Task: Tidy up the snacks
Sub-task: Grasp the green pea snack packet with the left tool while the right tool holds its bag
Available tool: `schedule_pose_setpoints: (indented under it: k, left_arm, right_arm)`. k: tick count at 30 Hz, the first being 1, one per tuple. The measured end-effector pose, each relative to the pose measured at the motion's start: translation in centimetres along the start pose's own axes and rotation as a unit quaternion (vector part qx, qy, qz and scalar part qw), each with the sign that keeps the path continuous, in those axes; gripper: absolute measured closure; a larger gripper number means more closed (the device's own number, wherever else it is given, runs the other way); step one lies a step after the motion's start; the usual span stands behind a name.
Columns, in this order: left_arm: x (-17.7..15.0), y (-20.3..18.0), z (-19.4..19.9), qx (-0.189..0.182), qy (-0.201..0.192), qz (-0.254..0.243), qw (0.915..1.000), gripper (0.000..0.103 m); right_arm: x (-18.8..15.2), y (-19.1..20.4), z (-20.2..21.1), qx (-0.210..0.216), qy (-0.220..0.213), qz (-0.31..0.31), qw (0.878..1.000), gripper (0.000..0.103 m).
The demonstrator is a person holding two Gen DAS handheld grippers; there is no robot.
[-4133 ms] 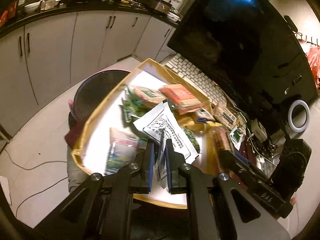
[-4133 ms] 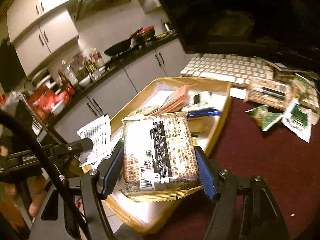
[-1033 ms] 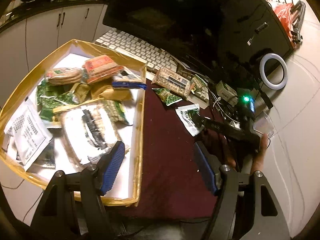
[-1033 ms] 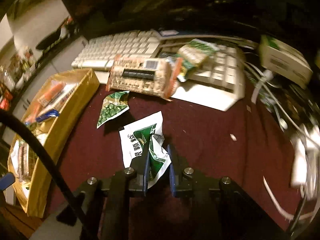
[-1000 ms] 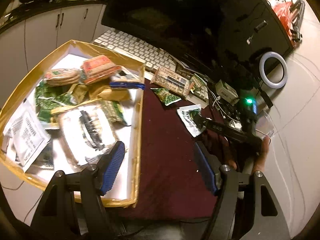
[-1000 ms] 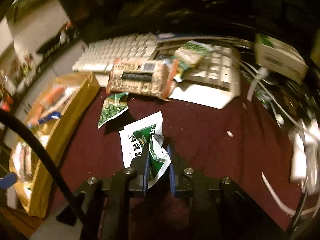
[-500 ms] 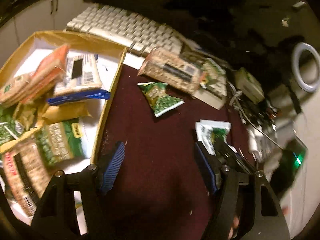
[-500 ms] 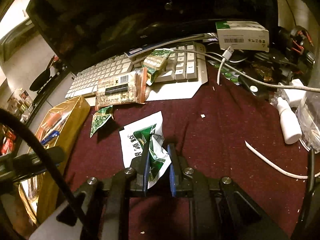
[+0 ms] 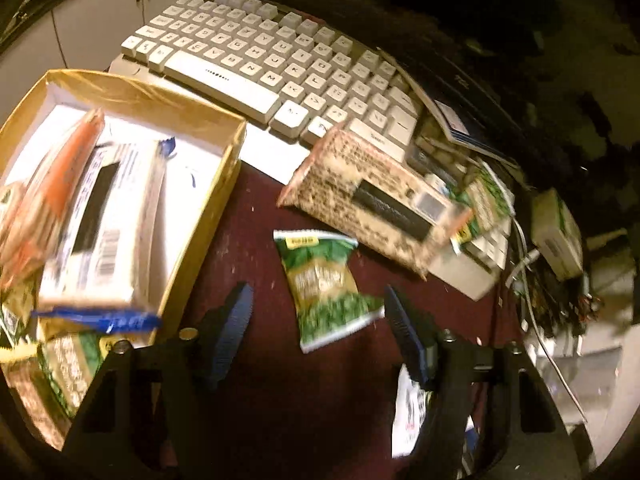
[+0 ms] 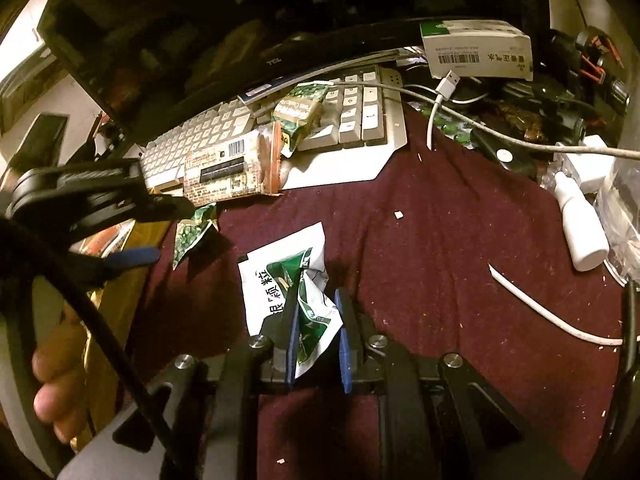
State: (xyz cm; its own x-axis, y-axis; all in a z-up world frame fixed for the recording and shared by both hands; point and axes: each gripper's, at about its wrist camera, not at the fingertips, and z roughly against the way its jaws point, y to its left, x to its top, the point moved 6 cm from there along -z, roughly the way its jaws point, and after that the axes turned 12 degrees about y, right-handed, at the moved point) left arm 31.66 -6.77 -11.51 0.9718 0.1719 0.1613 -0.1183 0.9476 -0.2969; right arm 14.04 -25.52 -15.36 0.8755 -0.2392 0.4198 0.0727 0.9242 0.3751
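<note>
Blue-padded jaws of the right gripper (image 10: 316, 336) are pinched narrow on a crumpled white-and-green sachet (image 10: 294, 284), which lies on the maroon cloth (image 10: 440, 260) with its near end gathered between the pads. Thin film of this kind appears light, limp and somewhat slick; a hold on the bunched near edge, as shown, should carry it, though the free end will likely droop and flap. Left gripper (image 9: 316, 320) stands wide and holds nothing, its pads flanking a small green snack packet (image 9: 326, 284) flat on the cloth, just beside the wall of the gold cardboard box (image 9: 208, 216). That packet looks puffed and soft, so a grip across its sealed end probably suits better than one across its middle. Inside the box lie several snacks already, among them a white barcoded pack (image 9: 104, 232). Farther off, a long speckled biscuit pack (image 9: 376, 204) leans on the edge of the white keyboard (image 9: 256, 64); it appears stiffer and bulkier, and its contents probably brittle. Another green packet (image 10: 298, 114) rests on the keys beyond.
</note>
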Motion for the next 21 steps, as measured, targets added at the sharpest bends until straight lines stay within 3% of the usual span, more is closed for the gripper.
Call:
schedule_pose_setpoints:
  k: [2,4,9,21]
  left_arm:
    - [0.2,-0.3,-0.4,0.011,-0.004,-0.009,0.9999,0.047]
    - [0.0,-0.1,-1.1,0.022,0.003,-0.011,0.9997,0.071]
    - [-1.1,0.5,-0.9,0.021,-0.003,-0.017,0.9996,0.077]
    - [-8.7,1.9,1.0,-0.040,0.024,-0.068,0.9966,0.084]
  right_arm:
    - [0.1,0.1,-0.2,-0.002,0.000,0.002,1.000,0.088]
    - [0.2,0.1,-0.2,-0.001,0.000,0.001,1.000,0.088]
    - [0.2,0.1,-0.4,0.003,0.000,-0.001,1.000,0.088]
    - [0.2,0.3,-0.4,0.018,-0.004,-0.001,1.000,0.088]
